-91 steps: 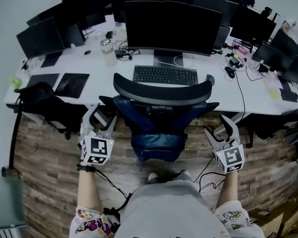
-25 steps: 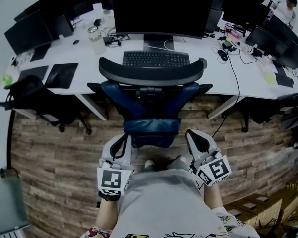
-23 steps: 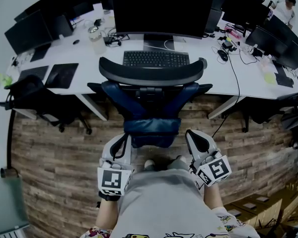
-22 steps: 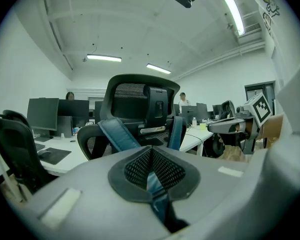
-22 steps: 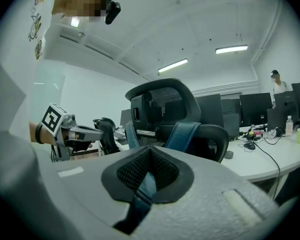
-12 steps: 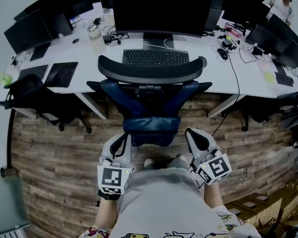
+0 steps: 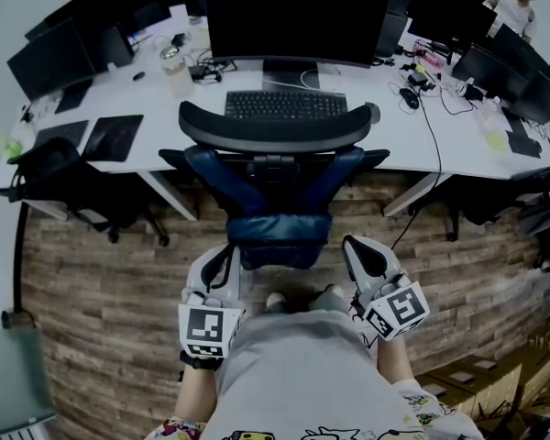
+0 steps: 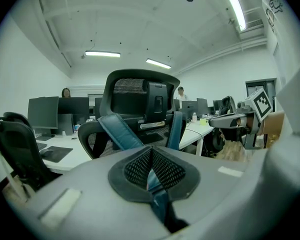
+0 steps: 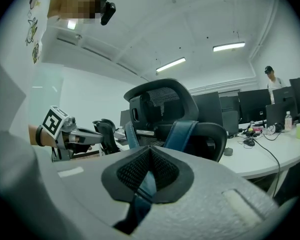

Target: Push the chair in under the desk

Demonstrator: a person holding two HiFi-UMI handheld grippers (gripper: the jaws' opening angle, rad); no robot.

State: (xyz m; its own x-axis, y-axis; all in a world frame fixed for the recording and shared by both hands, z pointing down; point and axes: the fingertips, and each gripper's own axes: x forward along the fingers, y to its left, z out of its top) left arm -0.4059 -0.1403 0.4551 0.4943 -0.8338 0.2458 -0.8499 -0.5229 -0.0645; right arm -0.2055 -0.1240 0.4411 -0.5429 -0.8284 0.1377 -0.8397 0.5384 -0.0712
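Both grippers have been drawn back from the flanks of the chair (image 7: 273, 136) since the earliest frame. The left gripper (image 7: 218, 257) is now held at the chair's 7 o'clock and the right gripper (image 7: 356, 248) at its 5 o'clock, each just beside the blue lumbar pad (image 7: 277, 230). The jaws of both are pressed together, with nothing pinched. The chair is stationed at the desk (image 7: 422, 145) — its headrest overlaps the desk edge, and the keyboard (image 7: 286, 105) is at its 12 o'clock.
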